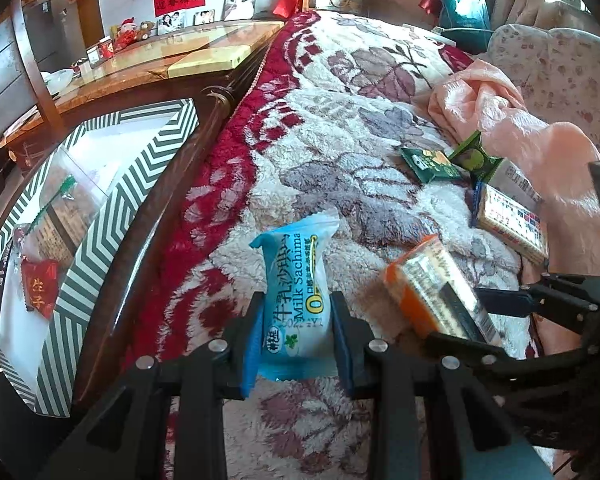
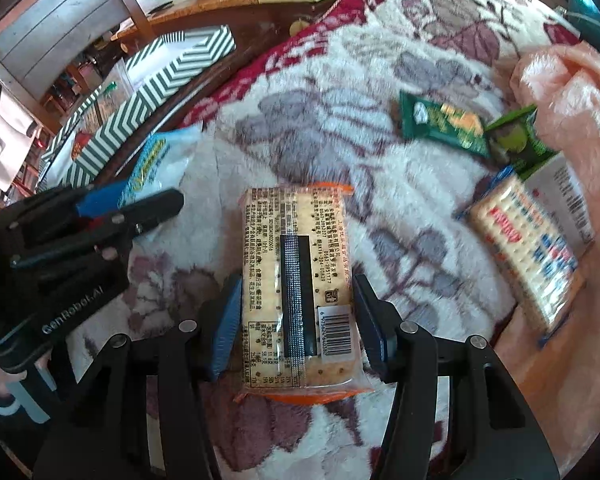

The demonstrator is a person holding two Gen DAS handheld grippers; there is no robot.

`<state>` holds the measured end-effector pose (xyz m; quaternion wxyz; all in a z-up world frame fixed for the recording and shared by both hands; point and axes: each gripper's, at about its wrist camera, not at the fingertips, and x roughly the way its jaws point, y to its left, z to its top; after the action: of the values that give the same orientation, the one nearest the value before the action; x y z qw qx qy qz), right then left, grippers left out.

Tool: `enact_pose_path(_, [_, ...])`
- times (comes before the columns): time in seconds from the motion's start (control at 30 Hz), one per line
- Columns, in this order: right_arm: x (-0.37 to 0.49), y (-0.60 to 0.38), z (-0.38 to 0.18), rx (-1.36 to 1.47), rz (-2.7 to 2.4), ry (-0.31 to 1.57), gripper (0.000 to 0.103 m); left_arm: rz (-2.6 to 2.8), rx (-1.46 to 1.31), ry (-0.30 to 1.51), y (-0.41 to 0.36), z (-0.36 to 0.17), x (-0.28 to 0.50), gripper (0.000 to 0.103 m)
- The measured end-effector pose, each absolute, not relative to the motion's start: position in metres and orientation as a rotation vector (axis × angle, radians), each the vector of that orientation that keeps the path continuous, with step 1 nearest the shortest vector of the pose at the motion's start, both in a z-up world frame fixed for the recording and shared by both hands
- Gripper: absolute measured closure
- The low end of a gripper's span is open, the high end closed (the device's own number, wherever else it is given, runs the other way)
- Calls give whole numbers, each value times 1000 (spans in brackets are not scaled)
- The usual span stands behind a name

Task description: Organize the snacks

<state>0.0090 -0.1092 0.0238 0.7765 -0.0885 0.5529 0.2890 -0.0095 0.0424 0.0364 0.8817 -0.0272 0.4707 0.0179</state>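
My left gripper [image 1: 298, 312] is shut on a blue Milk Sachima packet [image 1: 294, 296] and holds it above the floral blanket [image 1: 340, 128]. My right gripper [image 2: 296, 312] is shut on an orange-edged cracker pack [image 2: 298, 276], label side up. The cracker pack also shows in the left wrist view [image 1: 432, 288], to the right of the blue packet. The left gripper with its blue packet [image 2: 156, 164] shows at the left of the right wrist view. More snacks lie on the blanket: a dark green packet [image 2: 440, 124], a green matcha packet [image 2: 516, 140] and a blue-trimmed cracker pack [image 2: 528, 252].
A striped green-and-white box [image 1: 112, 184] with a clear lid stands left of the bed, beyond a dark wooden rail [image 1: 172, 208]. A pink cloth [image 1: 500, 112] is bunched at the right. A white carton [image 2: 564, 200] lies by the crackers. A wooden table [image 1: 180, 60] stands behind.
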Motion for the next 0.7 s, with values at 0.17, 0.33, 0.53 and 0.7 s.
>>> enact_pose_path(0.17, [14,-100,16,-223,608,1230,46,37,-48,991,40,33,-9,70])
enact_pose_path(0.33, [20,-91,16,-239,607,1197,49,40,-42,1004,40,30,-8,70])
enact_pose_path(0.53, [21,-100,22,-192,627,1183,50,52,-52,989,43,36,-9,70])
enact_pose_path(0.7, [21,-93,36,-179,651,1156,50,66,-67,983,50,40,-10,70])
